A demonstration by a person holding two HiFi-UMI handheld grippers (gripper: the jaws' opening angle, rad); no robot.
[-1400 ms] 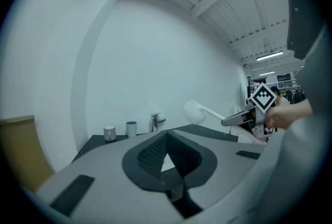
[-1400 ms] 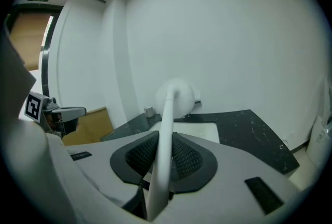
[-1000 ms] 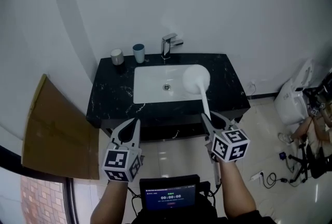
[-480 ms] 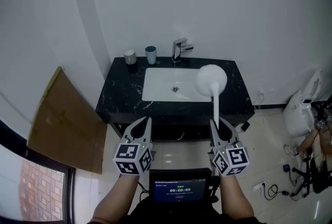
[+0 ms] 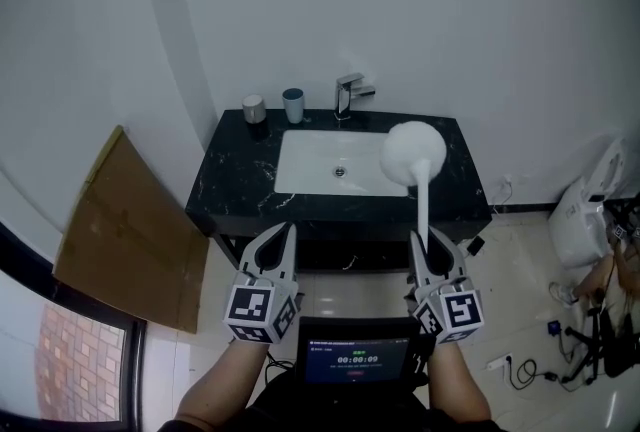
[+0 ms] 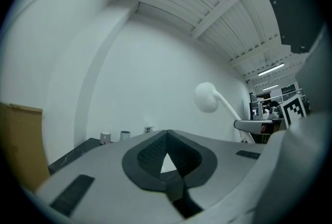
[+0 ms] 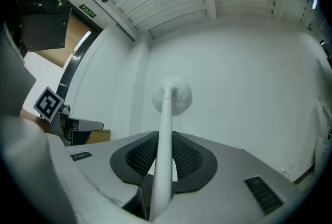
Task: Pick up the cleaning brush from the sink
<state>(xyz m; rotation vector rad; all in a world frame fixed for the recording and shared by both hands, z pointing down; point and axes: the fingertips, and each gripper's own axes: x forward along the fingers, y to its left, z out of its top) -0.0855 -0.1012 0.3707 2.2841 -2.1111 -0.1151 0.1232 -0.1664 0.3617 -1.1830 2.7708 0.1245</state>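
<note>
We are holding the cleaning brush (image 5: 414, 156) up in the air now, so it is not lying in the sink (image 5: 305, 165) any more. Our right claw (image 5: 428, 242) is squeezing the long white handle (image 7: 164, 137) near its bottom end. The round fluffy head is sticking out far in front, hanging above the right end of the sink and the black desk (image 5: 228, 182). In the right gripper view the handle is running straight between the two dark pads, which are pressing on it from both sides. Our left claw (image 5: 276, 232) is shut tight with nothing in it, and it is waiting beside the right one, well apart from the brush. A second ago the head was sitting lower, right at the sink's edge, and the handle was leaning sideways. Now the handle is pointing straight away from us and the head is higher. Both claws are also sitting farther back from the desk than before. We are thinking the picking up is done. The tap (image 5: 347, 93) and the two cups (image 5: 273, 106) are staying where they were.
</note>
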